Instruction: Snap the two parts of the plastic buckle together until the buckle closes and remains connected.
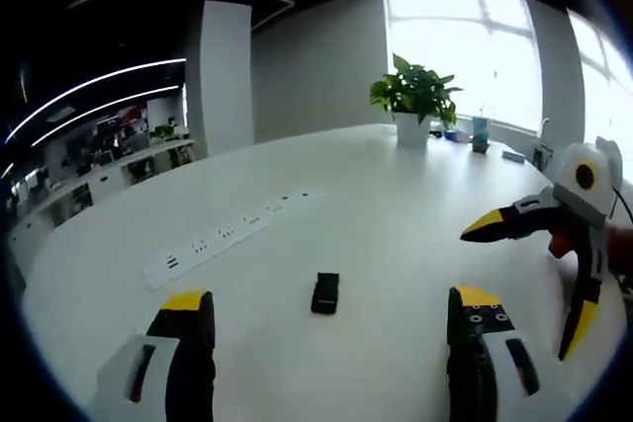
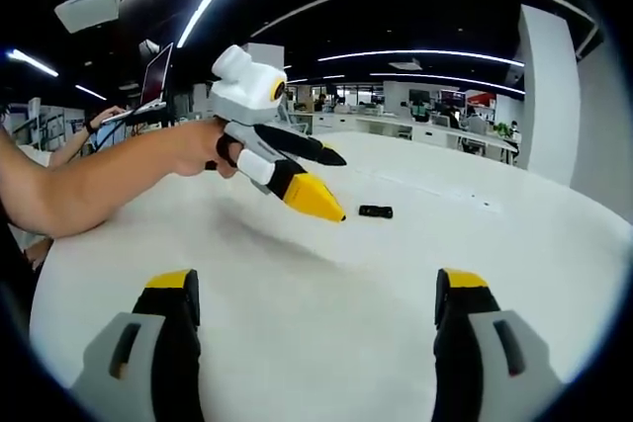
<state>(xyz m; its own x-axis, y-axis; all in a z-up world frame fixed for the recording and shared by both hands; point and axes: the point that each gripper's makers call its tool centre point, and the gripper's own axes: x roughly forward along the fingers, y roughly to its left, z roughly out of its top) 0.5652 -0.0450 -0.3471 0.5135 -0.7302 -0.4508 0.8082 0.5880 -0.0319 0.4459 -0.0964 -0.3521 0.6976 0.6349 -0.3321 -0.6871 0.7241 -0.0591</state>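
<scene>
Buckle [image 1: 325,293] lies on the table [image 1: 376,195] between the left gripper's [image 1: 331,313] spread jaws — right gripper [image 2: 315,289] gapes too.

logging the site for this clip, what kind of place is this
Most likely an open-plan office: a large white meeting table with a built-in power strip, a potted plant by the bright window, and desks under linear ceiling lights.

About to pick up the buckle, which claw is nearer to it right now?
Left. The left claw hangs open just short of the black buckle; the right claw is off to its right, farther away.
</scene>
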